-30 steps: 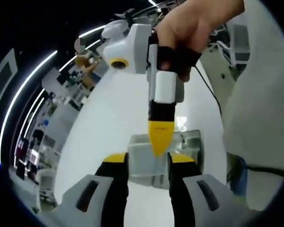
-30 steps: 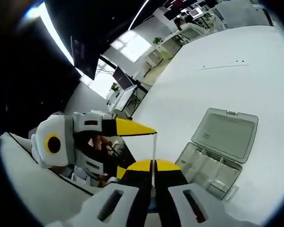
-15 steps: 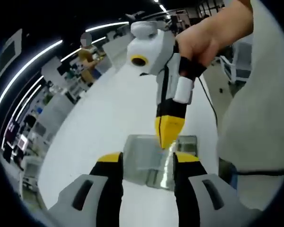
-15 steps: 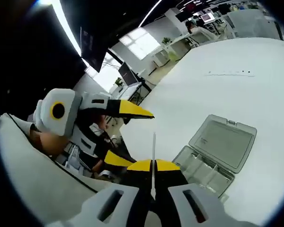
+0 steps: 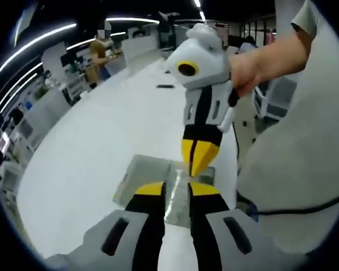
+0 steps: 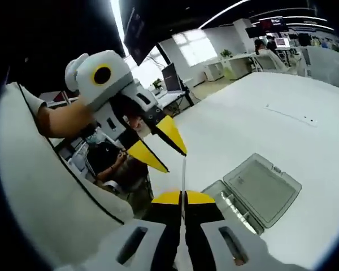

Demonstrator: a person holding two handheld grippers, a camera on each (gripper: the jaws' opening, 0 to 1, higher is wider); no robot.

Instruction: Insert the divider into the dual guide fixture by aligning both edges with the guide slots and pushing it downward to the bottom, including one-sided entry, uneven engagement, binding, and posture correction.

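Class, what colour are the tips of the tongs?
Yellow, on black arms; clearest on the left tongs in the right gripper view.

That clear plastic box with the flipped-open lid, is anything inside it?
The clear box shows ribbed slots along its wall and seemingly nothing loose. Its near end is hidden behind the right tongs, which pinch a thin divider.

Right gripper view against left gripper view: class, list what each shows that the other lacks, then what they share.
Right gripper view: the right claw shut on a thin clear plastic divider, seen edge-on, and the left claw open beside it. Left gripper view: a person's hand holding the right gripper's body. Both: the clear plastic compartment box on the white table.
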